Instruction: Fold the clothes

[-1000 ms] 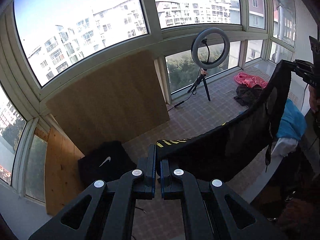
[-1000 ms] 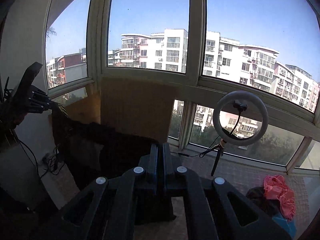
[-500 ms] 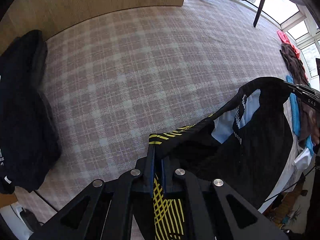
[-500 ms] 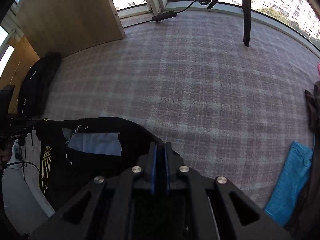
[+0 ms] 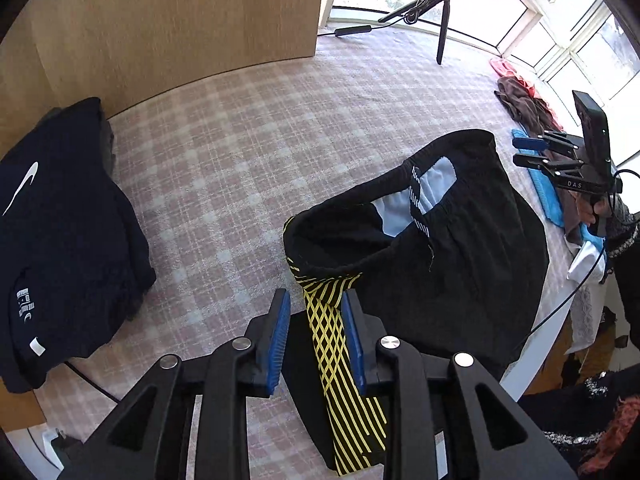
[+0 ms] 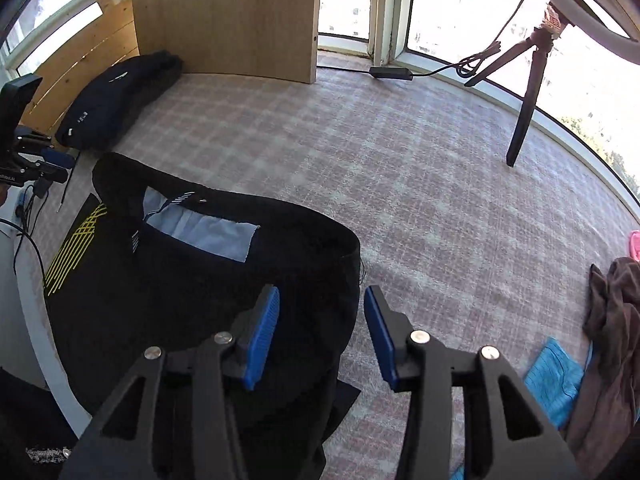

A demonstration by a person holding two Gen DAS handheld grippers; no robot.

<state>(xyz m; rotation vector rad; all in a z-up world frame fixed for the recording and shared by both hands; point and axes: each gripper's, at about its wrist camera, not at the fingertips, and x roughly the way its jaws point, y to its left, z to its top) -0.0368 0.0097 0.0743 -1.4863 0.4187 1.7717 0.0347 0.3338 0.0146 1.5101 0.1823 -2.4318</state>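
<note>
A pair of black shorts (image 5: pixel 460 248) lies spread on the checked cloth (image 5: pixel 248 160) near its front edge, waistband toward the windows and gaping a little so the pale lining shows, the yellow-striped side panel (image 5: pixel 340 356) running back toward the person. Both claws stand spread and hold nothing: the left claw (image 5: pixel 314 336) hovers right over the yellow stripe, its blue pads on either side of it, and the right claw (image 6: pixel 322 336) hangs over the opposite side of the shorts, one pad above the black fabric and the other past its edge above the cloth. To my eye the shorts lie flat but not folded, so the step in hand looks like the pause between laying them out and taking a fresh grip; whether they have yet to be doubled over or are only being straightened I cannot settle. Any next grip calls for both claws to come down on the fabric's edges and close on a single layer pair evenly, so the waistband does not bunch. A dark folded garment (image 5: pixel 60 232) with a white swoosh sits off to the left by the wooden board (image 5: pixel 160 20), and a heap of other clothes (image 6: pixel 608 340) lies to the right.
</note>
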